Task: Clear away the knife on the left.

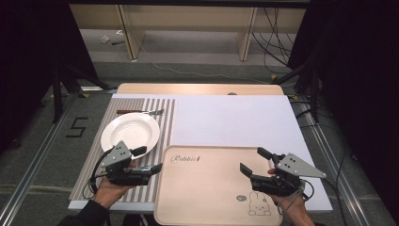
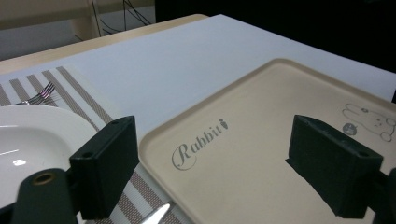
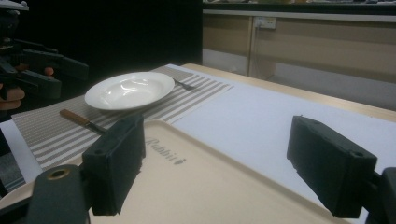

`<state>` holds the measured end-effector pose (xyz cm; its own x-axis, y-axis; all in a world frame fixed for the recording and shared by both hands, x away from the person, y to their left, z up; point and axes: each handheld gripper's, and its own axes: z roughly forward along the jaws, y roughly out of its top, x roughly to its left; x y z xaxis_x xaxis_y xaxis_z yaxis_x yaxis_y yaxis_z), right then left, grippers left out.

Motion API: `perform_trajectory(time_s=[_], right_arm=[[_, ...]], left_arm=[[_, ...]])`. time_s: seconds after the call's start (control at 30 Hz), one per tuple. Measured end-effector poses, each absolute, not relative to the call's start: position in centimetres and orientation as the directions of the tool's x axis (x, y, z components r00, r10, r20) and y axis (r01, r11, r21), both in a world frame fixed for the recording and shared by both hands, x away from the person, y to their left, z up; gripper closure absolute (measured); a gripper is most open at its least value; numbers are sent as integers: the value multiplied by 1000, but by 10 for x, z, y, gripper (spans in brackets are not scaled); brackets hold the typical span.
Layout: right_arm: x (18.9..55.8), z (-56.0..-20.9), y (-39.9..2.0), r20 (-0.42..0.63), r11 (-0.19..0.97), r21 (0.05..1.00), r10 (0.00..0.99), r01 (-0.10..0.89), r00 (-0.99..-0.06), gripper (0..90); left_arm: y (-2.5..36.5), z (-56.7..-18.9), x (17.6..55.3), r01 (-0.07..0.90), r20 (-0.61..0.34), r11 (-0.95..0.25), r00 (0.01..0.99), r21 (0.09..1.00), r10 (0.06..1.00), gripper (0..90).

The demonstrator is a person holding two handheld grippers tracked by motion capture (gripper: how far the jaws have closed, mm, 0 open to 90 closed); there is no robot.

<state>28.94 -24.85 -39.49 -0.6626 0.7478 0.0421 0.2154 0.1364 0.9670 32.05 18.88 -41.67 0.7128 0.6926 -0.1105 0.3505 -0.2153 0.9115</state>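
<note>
A beige tray [image 1: 207,188] printed "Rabbit" and a rabbit drawing lies at the table's near edge. Left of it, a white plate [image 1: 130,132] rests on a striped placemat [image 1: 167,117], with a fork [image 1: 141,112] beyond it. A wooden-handled knife [image 3: 77,119] lies on the mat in front of the plate; its blade tip [image 2: 156,213] shows by the tray's edge. My left gripper [image 1: 149,159] hovers open over the tray's left rim [image 2: 159,135]. My right gripper [image 1: 252,160] hangs open above the tray's right part. Both hold nothing.
A white board [image 1: 235,117] covers most of the wooden table [image 1: 197,88]. Beyond it is grey floor with cables [image 1: 273,42] and furniture legs. A "5" mark [image 1: 76,127] is on the floor at the left. Black curtains flank both sides.
</note>
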Motion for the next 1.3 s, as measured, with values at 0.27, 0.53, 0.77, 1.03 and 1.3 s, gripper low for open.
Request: perform_trajectory(time_s=[0.27, 0.53, 0.77, 1.03, 1.3], right_arm=[[289, -395, -249, 41, 137, 967, 748, 215, -663, 204], [290, -395, -249, 42, 137, 967, 748, 217, -662, 204], [290, -395, -249, 45, 134, 967, 747, 216, -663, 204], [290, -395, -248, 43, 135, 967, 748, 215, -662, 204], [290, -395, -249, 43, 135, 967, 748, 215, -662, 204]], left_arm=[[190, -413, 323, 390, -96, -281, 716, 877, 692, 158], [196, -412, 327, 429, -63, -370, 719, 824, 692, 164], [207, -415, 333, 486, -22, -450, 697, 749, 716, 177], [220, -423, 338, 566, 3, -532, 683, 630, 730, 195], [224, -433, 341, 615, 21, -599, 688, 513, 725, 209]])
